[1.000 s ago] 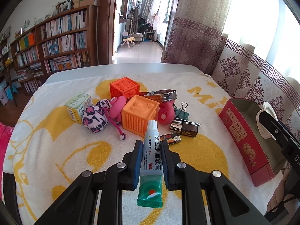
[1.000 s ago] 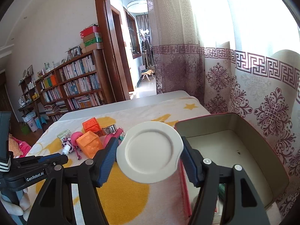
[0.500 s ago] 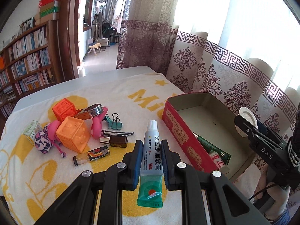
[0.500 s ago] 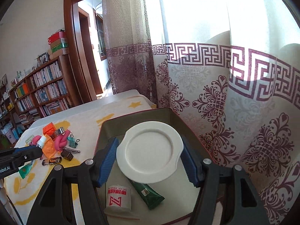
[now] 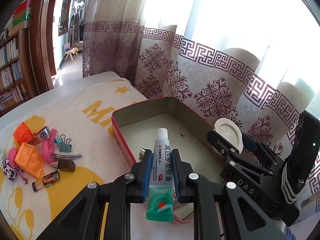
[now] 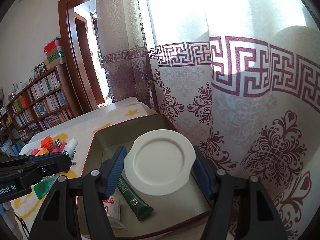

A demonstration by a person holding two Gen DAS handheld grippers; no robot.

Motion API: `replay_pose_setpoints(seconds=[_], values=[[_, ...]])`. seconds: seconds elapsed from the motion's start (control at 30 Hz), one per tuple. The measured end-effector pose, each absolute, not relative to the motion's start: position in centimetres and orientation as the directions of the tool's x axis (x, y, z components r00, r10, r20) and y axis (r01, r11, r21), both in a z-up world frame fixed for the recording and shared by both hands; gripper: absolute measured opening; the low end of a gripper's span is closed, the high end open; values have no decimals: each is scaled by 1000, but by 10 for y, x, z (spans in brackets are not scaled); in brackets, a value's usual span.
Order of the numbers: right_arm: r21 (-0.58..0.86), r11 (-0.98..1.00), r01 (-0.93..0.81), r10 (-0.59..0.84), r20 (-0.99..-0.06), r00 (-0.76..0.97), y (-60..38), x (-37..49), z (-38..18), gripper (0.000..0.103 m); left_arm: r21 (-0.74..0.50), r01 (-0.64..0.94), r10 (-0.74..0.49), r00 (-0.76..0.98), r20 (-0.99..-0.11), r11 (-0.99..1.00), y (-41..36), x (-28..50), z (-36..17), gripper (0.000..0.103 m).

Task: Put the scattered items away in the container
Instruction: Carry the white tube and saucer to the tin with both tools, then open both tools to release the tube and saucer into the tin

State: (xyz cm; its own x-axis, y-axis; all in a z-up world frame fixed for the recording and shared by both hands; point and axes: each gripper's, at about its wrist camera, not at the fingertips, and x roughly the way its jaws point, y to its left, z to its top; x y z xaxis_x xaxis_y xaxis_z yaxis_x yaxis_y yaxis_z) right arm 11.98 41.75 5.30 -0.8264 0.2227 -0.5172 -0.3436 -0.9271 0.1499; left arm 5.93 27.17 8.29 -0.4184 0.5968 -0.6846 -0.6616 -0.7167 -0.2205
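Note:
My left gripper [image 5: 161,161] is shut on a white and green ointment tube [image 5: 162,160] and holds it above the near left part of the red tin box [image 5: 120,138]. My right gripper [image 6: 160,161] is shut on a white round plate [image 6: 160,161] and holds it over the box [image 6: 128,126], near its far right side; the plate also shows in the left wrist view [image 5: 228,135]. A dark green tube [image 6: 134,200] and a white packet [image 6: 113,206] lie in the box.
Scattered on the yellow-patterned towel [image 5: 80,120] left of the box lie orange cubes [image 5: 29,160], a pink toy [image 5: 49,147], binder clips [image 5: 64,142], a brown item [image 5: 64,165] and a small bottle [image 5: 46,181]. A patterned curtain [image 5: 200,80] hangs right behind the box.
Both grippers have moved to the right, from over the towel to over the box. Each still holds its item. The view has swung toward the curtain.

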Motion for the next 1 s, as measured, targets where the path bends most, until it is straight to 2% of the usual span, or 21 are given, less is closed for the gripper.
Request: replay_pose_setpoints(seconds=[0.17, 0.2, 0.23, 0.27, 0.3, 0.53, 1.0], values=[[173, -915, -365, 225, -532, -817, 424, 118, 50, 72, -275, -660, 615, -357, -703, -699, 290, 50, 76, 23], [176, -913, -367, 225, -533, -816, 426, 118, 50, 73, -313, -647, 626, -331, -706, -695, 290, 46, 72, 33], [176, -912, -371, 228, -533, -815, 426, 119, 50, 73, -348, -631, 638, -314, -703, -694, 288, 42, 69, 54], [176, -911, -374, 232, -531, -815, 427, 119, 50, 74, -369, -615, 645, -311, -698, -697, 285, 40, 67, 62], [179, -909, -376, 233, -530, -816, 427, 120, 51, 74, -373, -604, 644, -322, -694, -704, 281, 39, 66, 65], [192, -911, -365, 216, -532, -818, 425, 117, 49, 75, -319, -569, 595, -403, -695, -758, 268, 34, 74, 65], [201, -929, -312, 169, -519, -838, 405, 118, 54, 78, -321, -534, 577, -429, -695, -782, 254, 31, 83, 65]])
